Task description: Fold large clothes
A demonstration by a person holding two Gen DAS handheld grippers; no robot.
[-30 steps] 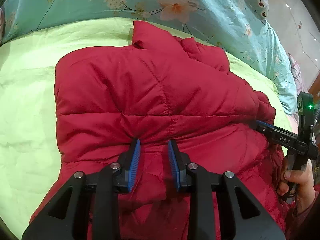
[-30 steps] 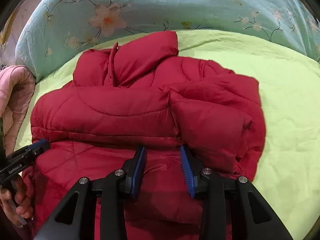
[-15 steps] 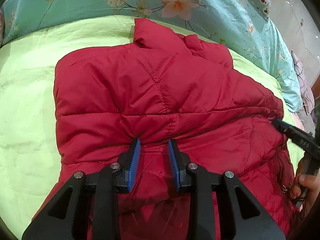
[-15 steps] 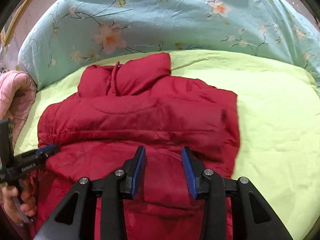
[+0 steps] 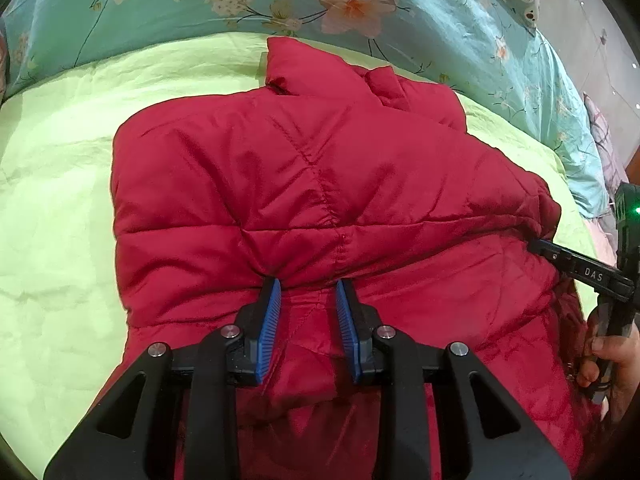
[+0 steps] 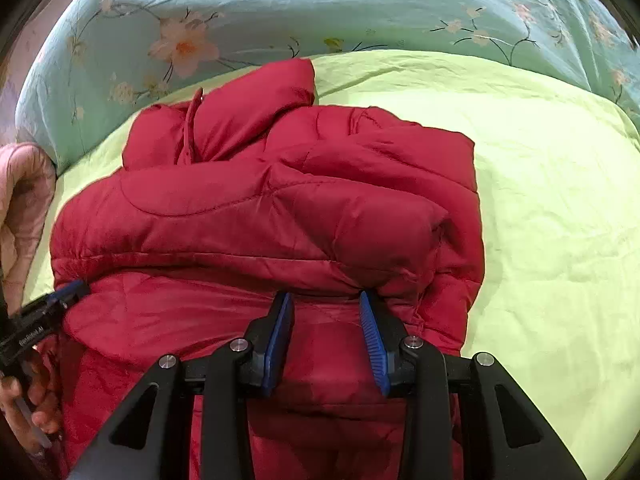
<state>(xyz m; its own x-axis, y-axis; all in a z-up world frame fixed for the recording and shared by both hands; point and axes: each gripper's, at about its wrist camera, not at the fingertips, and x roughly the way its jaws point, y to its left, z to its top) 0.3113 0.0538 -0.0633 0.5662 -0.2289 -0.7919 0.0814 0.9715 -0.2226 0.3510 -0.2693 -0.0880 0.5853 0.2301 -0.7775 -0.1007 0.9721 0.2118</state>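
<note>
Both grippers pinch red quilted puffer jacket [image 5: 304,184] on lime-green sheet [image 5: 60,200].
Left gripper [image 5: 307,286] and right gripper [image 6: 325,299] each clamp the jacket's folded near edge; collar lies far side, toward floral teal quilt [image 6: 280,12].

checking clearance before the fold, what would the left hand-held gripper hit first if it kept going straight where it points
The left hand-held gripper already has the red jacket bunched between its fingers, so going straight on it would push into the jacket's raised fold right at the fingertips. The green sheet lies well beyond, though depth is hard to judge.
</note>
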